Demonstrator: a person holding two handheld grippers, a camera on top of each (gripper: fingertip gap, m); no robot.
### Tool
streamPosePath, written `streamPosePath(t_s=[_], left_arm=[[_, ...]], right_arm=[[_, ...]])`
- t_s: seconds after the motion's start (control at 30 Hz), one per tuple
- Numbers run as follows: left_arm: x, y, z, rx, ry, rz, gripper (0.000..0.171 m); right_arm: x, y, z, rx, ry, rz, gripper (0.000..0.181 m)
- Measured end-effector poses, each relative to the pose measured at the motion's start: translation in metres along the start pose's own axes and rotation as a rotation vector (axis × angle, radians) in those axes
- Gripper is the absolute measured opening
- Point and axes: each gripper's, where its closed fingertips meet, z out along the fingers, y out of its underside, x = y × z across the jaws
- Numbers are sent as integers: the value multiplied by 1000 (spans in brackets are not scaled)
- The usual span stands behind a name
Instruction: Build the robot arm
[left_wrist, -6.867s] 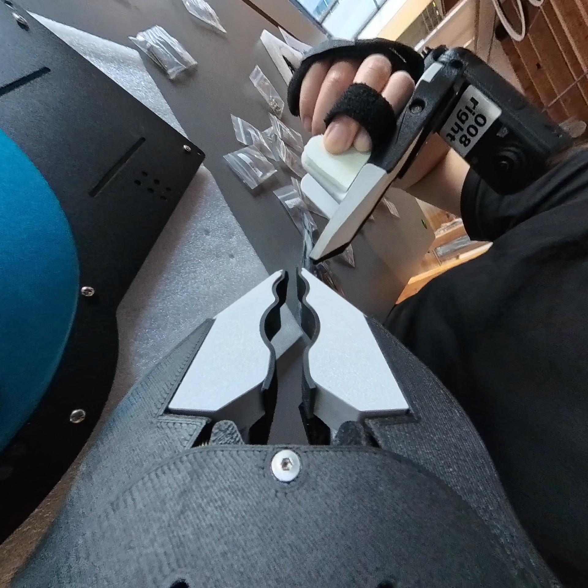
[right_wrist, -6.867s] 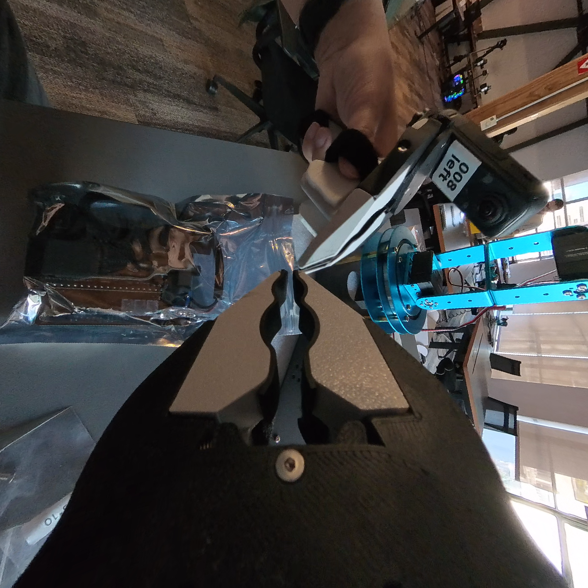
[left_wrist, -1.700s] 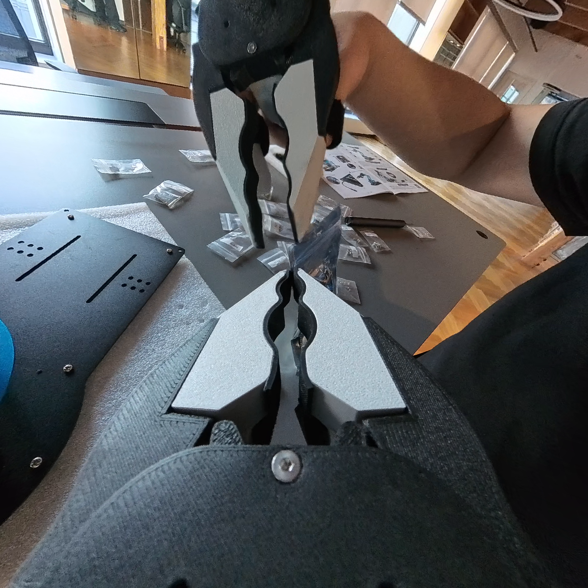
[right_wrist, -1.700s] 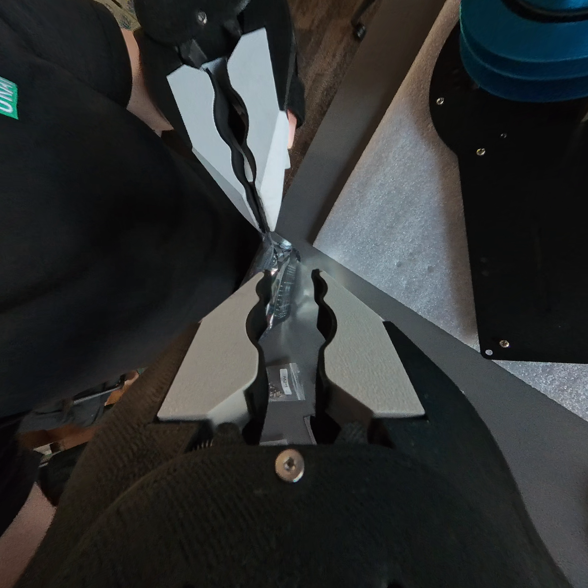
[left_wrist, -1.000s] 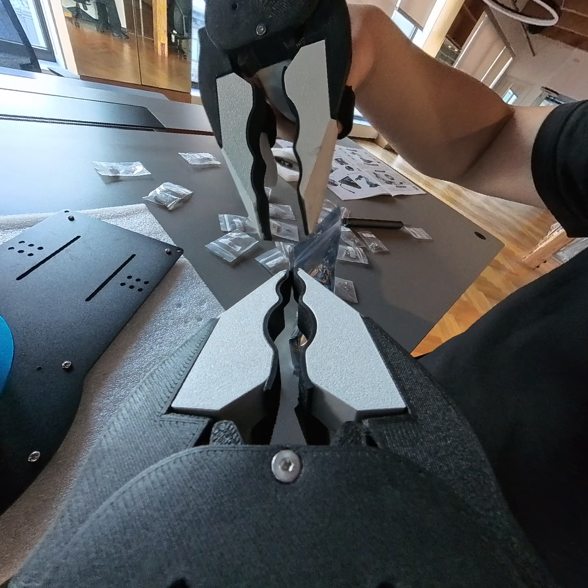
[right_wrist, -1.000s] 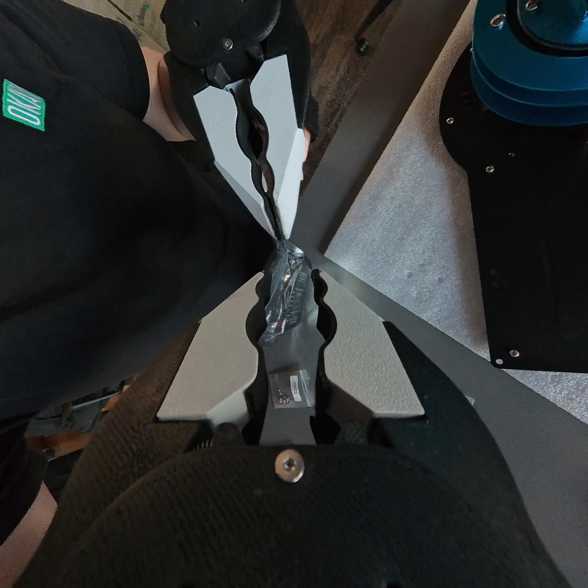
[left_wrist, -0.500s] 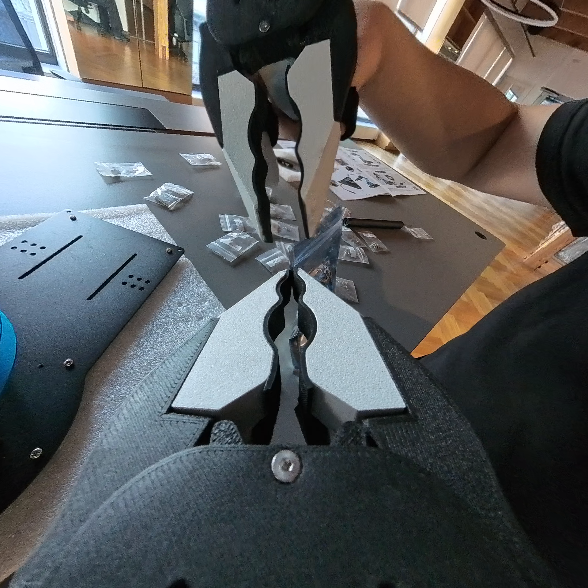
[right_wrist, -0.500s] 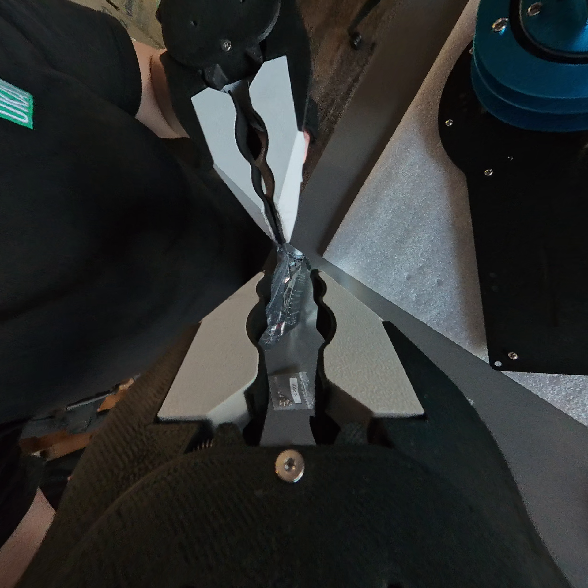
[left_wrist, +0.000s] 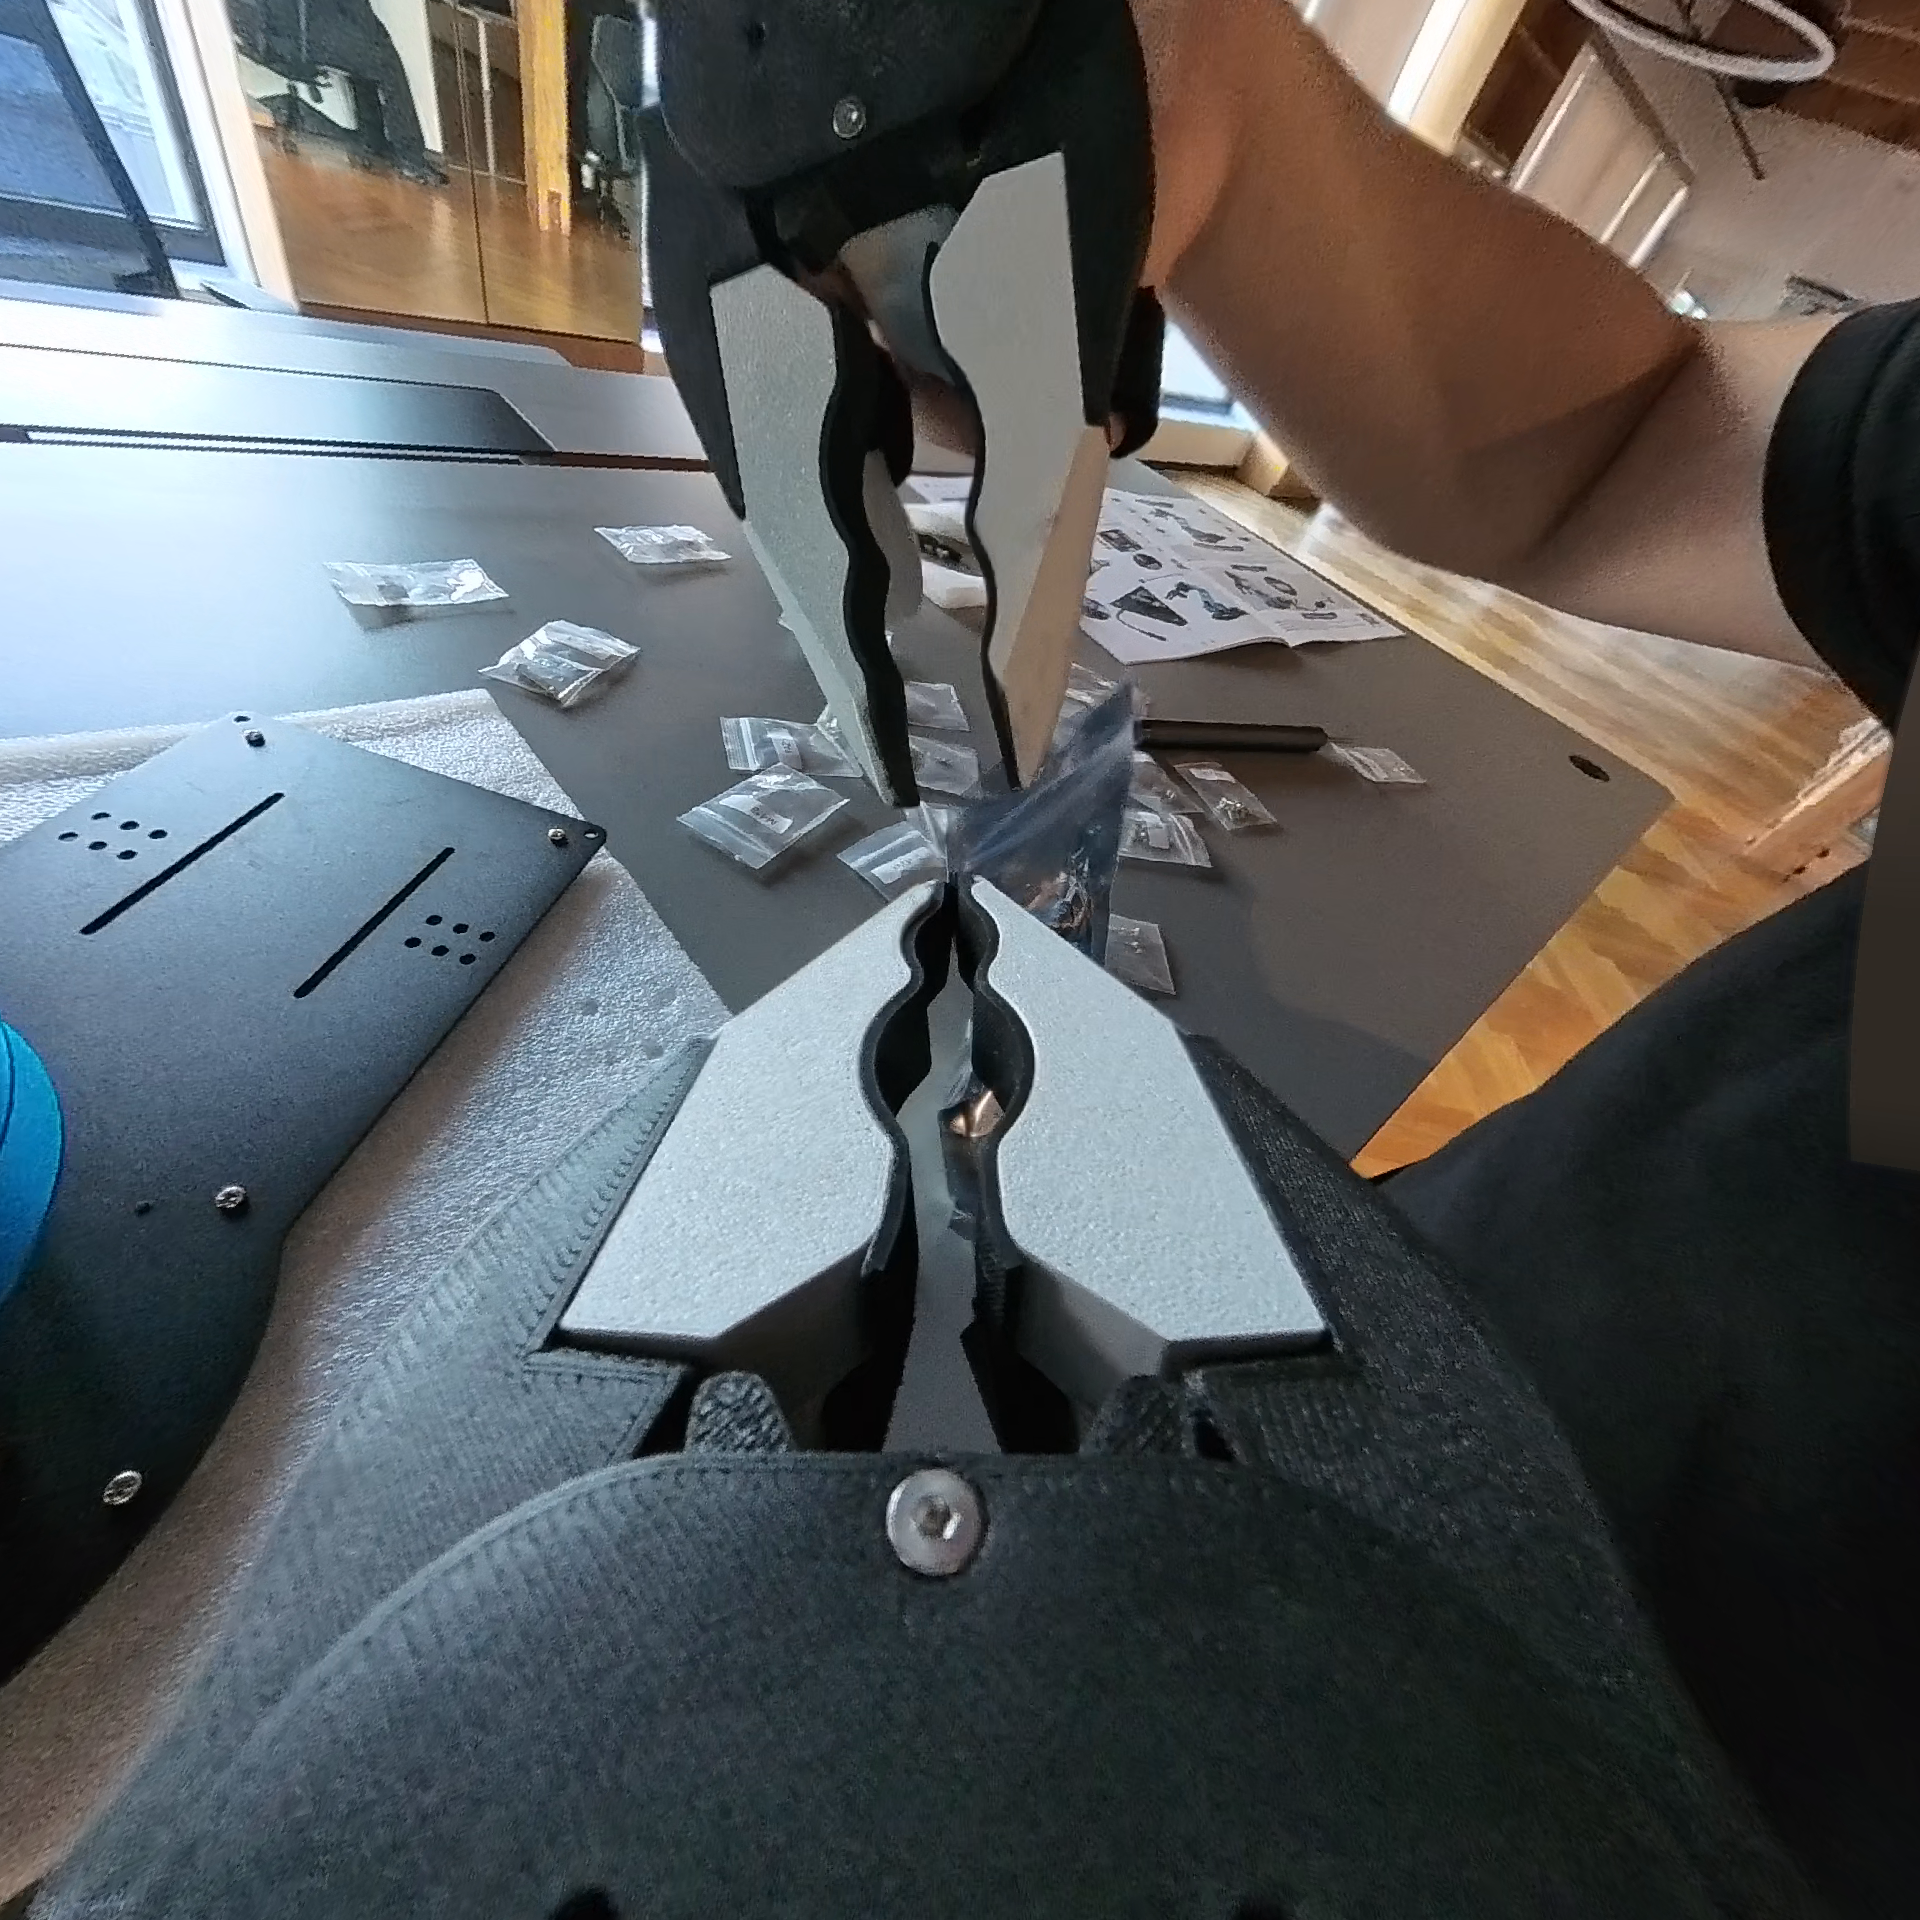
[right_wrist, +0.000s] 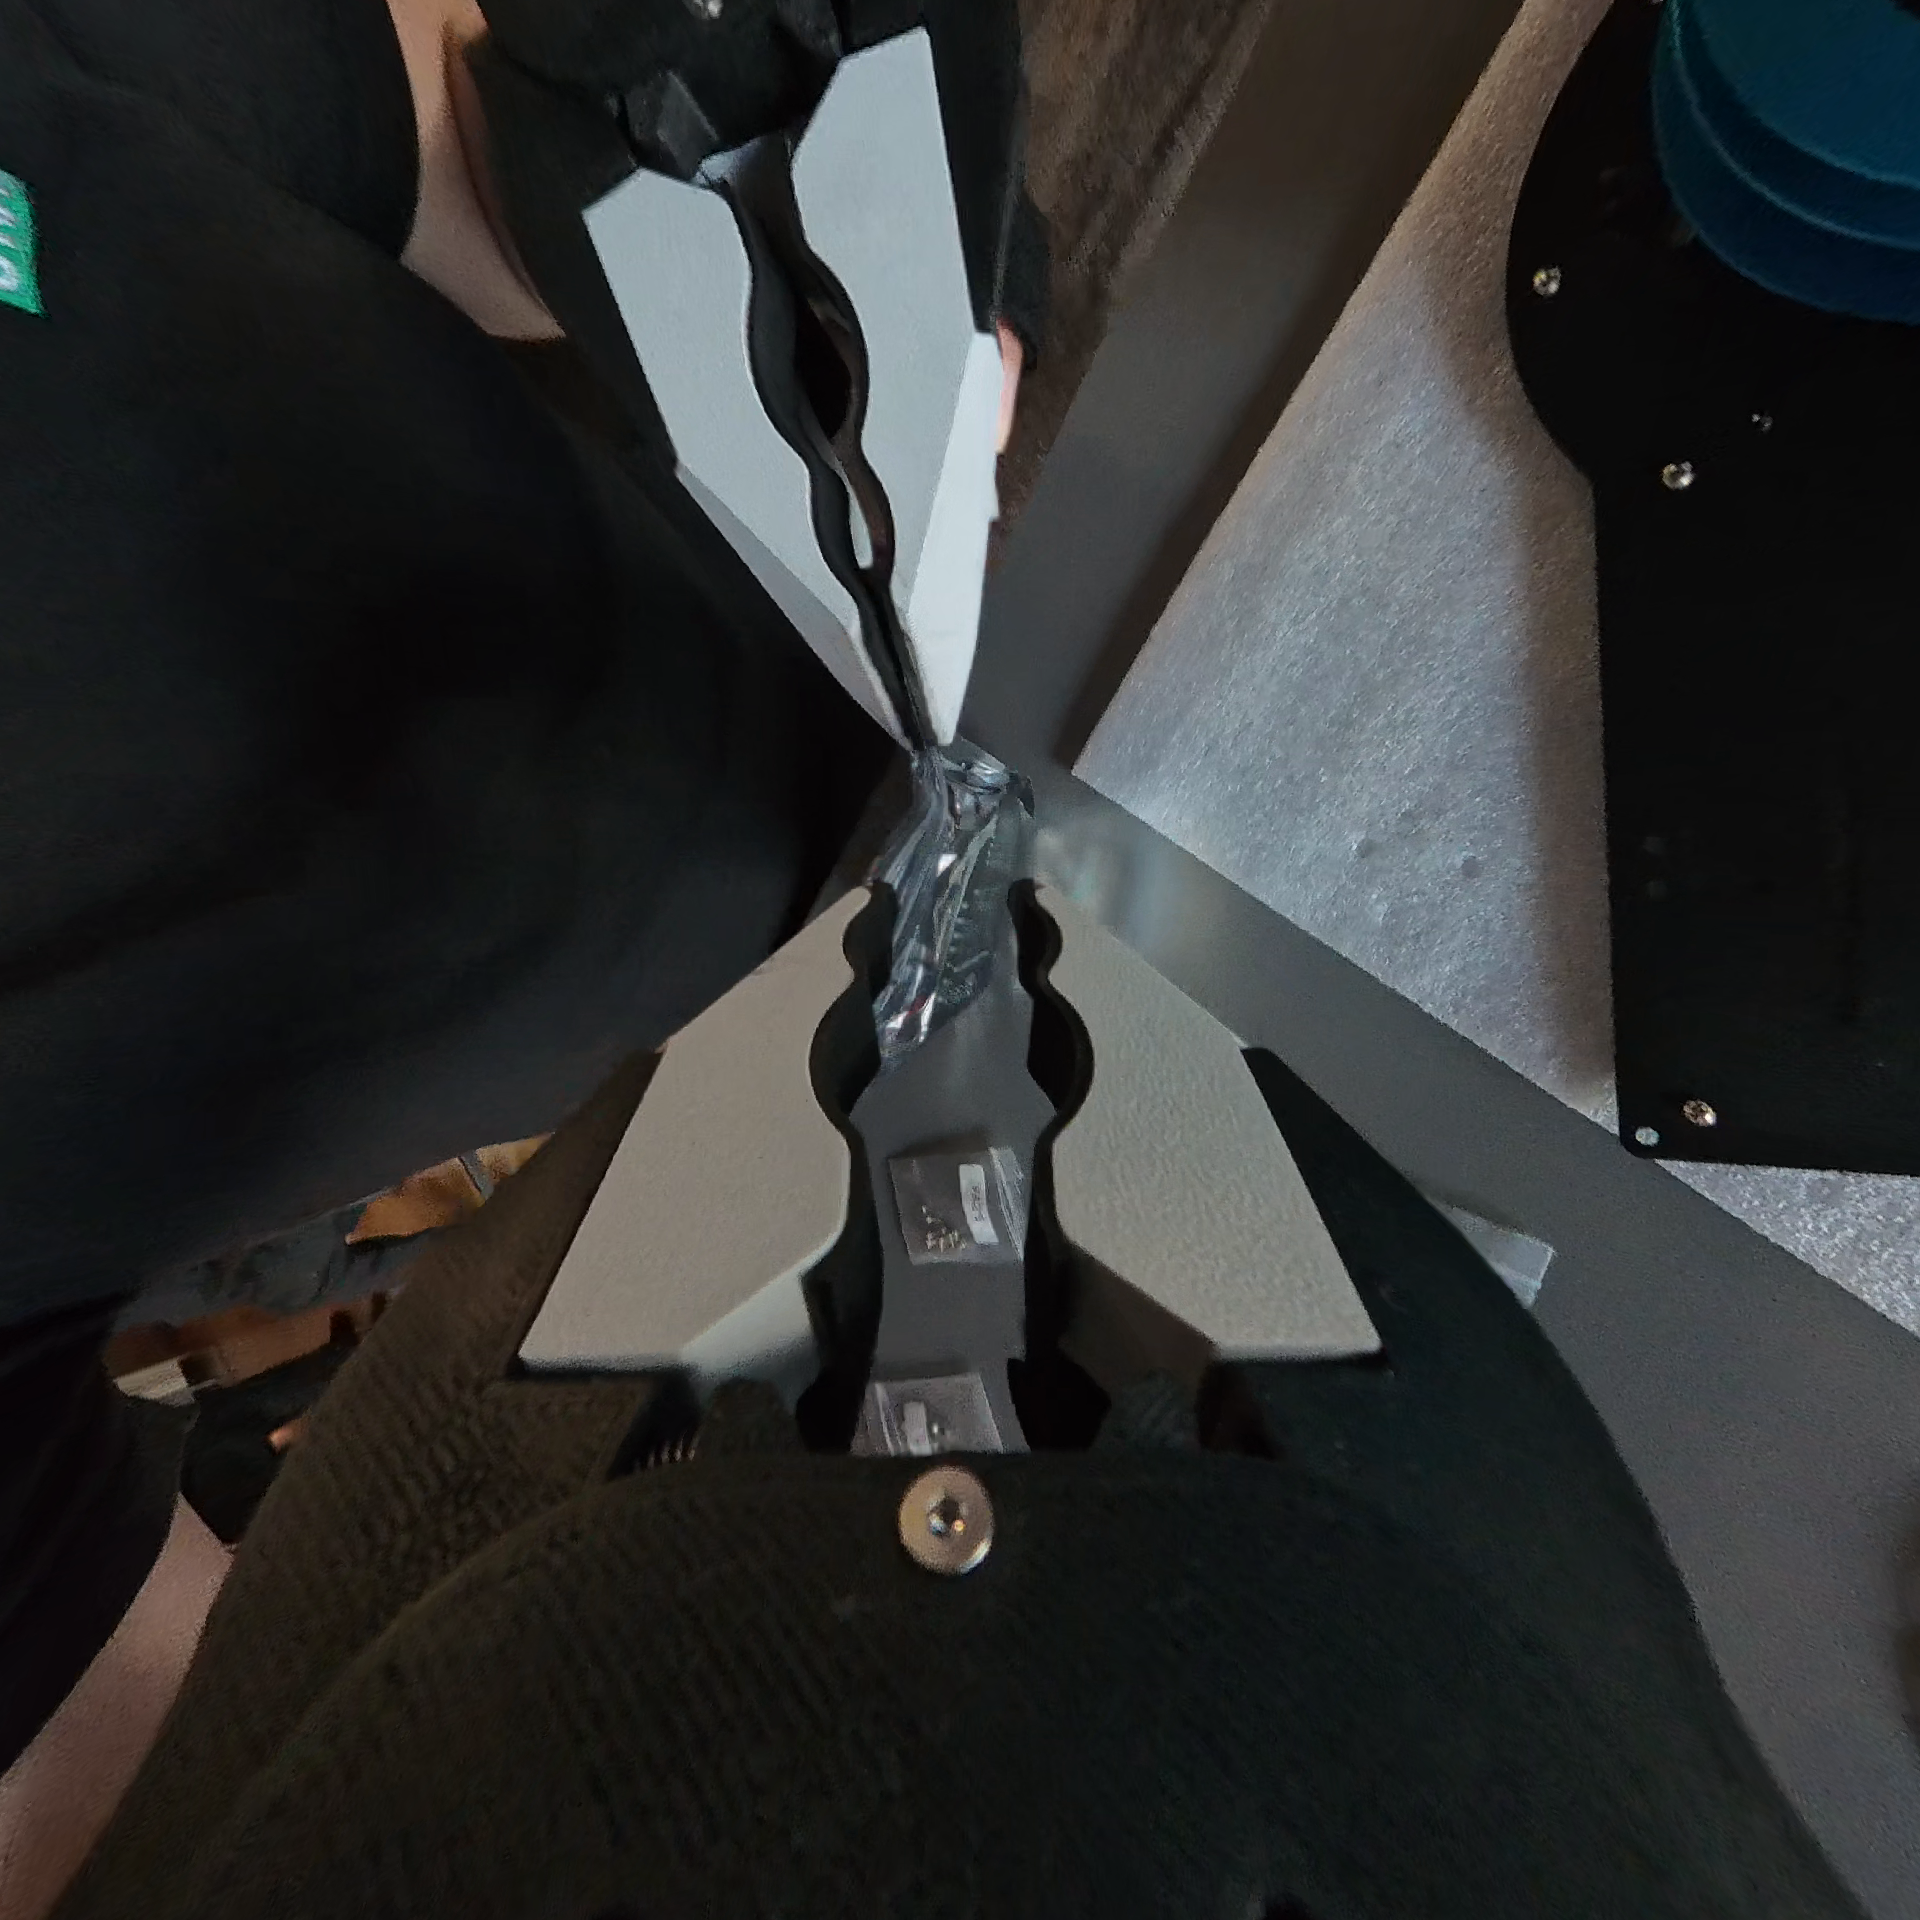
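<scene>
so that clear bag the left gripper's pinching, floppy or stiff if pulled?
Probably floppy: the bag is crumpled where the left gripper is shut on it. Likely light, thin film. The open right gripper may slip on its glossy surface.

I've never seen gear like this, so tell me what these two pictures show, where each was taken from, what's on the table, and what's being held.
Each picture comes from a camera mounted on a hand-held two-finger gripper, looking along its fingers. A person holds one in each hand. The left gripper is shut on a small clear plastic bag of dark parts. The right gripper, open, has the bag between its fingers. On the dark table lie more small parts bags, a printed leaflet, a black metal plate on white foam sheet, and a blue round part.
</scene>
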Motion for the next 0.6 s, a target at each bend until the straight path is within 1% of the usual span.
streamPosePath(t_s=[0.07,0.13,0.23,0.3,0.37,0.4,0.5,0.53,0.57,0.6], left_arm=[[-2,0,0,1,-20,10,0],[-1,-2,0,10,-18,11,0],[-2,-3,1,26,-24,7,0],[-3,-3,2,34,-22,-6,0],[-4,-3,1,48,-10,-24,0],[-5,-3,1,54,-7,-28,0],[-10,-4,-3,75,-30,45,0],[-10,-9,-7,96,-50,86,1],[-10,-17,-12,122,-65,131,7],[-7,-25,-16,131,-65,175,9]], right_arm=[[1,8,1,-71,26,18,23],[-1,15,3,-141,22,41,23],[5,19,8,-187,42,93,20],[4,22,11,-197,11,148,18],[2,23,13,-187,-32,207,10],[0,22,14,-173,-55,227,1],[7,20,17,-144,-31,279,0],[8,22,18,-152,-26,306,0],[9,23,19,-156,-17,321,0],[10,24,20,-158,-11,327,0]])
